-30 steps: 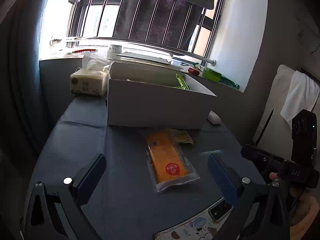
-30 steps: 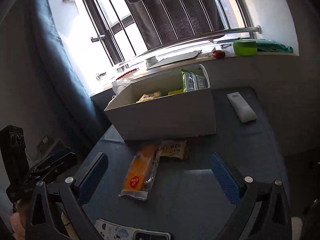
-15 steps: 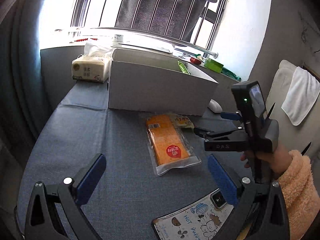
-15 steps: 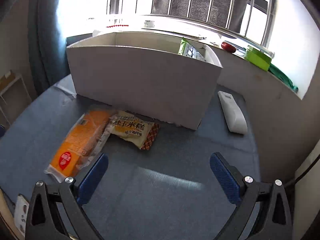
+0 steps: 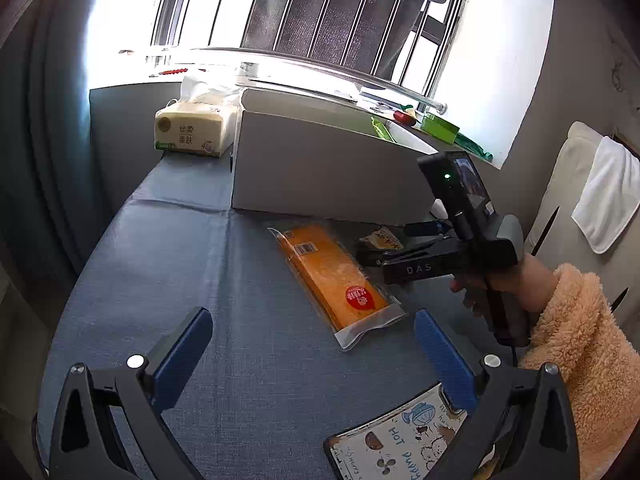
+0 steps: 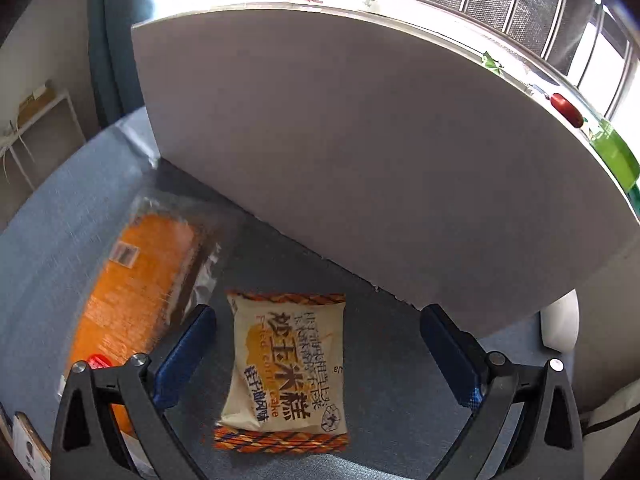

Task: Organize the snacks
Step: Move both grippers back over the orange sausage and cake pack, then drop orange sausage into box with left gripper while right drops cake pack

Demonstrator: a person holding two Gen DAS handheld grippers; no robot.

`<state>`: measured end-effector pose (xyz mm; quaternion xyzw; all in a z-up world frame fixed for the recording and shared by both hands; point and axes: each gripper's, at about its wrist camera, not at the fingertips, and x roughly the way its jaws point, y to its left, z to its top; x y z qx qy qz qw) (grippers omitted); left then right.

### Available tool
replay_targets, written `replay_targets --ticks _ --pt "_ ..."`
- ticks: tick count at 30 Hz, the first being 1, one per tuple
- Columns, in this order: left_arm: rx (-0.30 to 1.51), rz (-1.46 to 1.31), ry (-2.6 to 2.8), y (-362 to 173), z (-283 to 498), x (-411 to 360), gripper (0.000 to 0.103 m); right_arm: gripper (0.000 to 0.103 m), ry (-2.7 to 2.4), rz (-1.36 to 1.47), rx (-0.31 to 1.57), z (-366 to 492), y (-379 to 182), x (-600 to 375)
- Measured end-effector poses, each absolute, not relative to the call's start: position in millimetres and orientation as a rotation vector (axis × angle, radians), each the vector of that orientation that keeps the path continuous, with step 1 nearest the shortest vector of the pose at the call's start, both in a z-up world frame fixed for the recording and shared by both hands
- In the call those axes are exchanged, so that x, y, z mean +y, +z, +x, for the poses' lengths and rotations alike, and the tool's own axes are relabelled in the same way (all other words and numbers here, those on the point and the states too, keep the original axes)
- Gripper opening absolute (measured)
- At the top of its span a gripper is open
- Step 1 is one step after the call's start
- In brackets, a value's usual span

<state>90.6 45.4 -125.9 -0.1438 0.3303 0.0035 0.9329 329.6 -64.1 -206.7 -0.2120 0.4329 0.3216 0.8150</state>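
Note:
A long orange snack pack (image 5: 332, 276) lies on the blue tablecloth in front of the white cardboard box (image 5: 320, 172). My left gripper (image 5: 314, 344) hovers open just short of it. Right of the pack, a small cream and orange corn-cake packet (image 5: 382, 239) lies beside the box. My right gripper (image 5: 384, 244), held by a hand in a fuzzy orange sleeve, is low over that packet. In the right wrist view the packet (image 6: 288, 368) lies flat between the open fingers of the right gripper (image 6: 316, 344), untouched by either pad. The orange pack (image 6: 132, 288) is just left of the left finger.
The box wall (image 6: 360, 152) rises close ahead; a green packet tip shows over its rim. A tissue pack (image 5: 192, 132) stands left of the box, a white remote (image 6: 560, 328) at its right corner. A phone with a cartoon case (image 5: 400, 444) lies at the near edge.
My right gripper has come forward and down from above the table until the small corn-cake packet lies between its open fingers. The left gripper has barely moved.

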Motion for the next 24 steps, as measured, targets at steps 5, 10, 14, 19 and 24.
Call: replay_targets --ticks 5,10,14,19,24 --pt "0.694 -0.303 0.011 -131.2 98.8 47.2 0.103 0.086 0.689 -0.359 0.905 314.4 -206.6 -89.0" --pt "0.773 -0.323 0.027 -138.1 121.7 44.4 0.103 0.045 0.692 -0.167 0.921 305.5 -194.4 -119.2" --pt "0.866 -0.299 0.049 -148.8 153.5 31.4 0.103 0.045 0.691 -0.035 0.862 286.1 -173.8 -149.1" --pt "0.945 -0.248 0.078 -161.7 200.6 11.1 0.103 0.045 0.7 0.107 0.791 252.2 -142.4 -176.2" --pt "0.999 -0.226 0.149 -176.0 237.2 4.9 0.103 0.045 0.662 0.147 0.75 223.6 -135.3 -197.7"
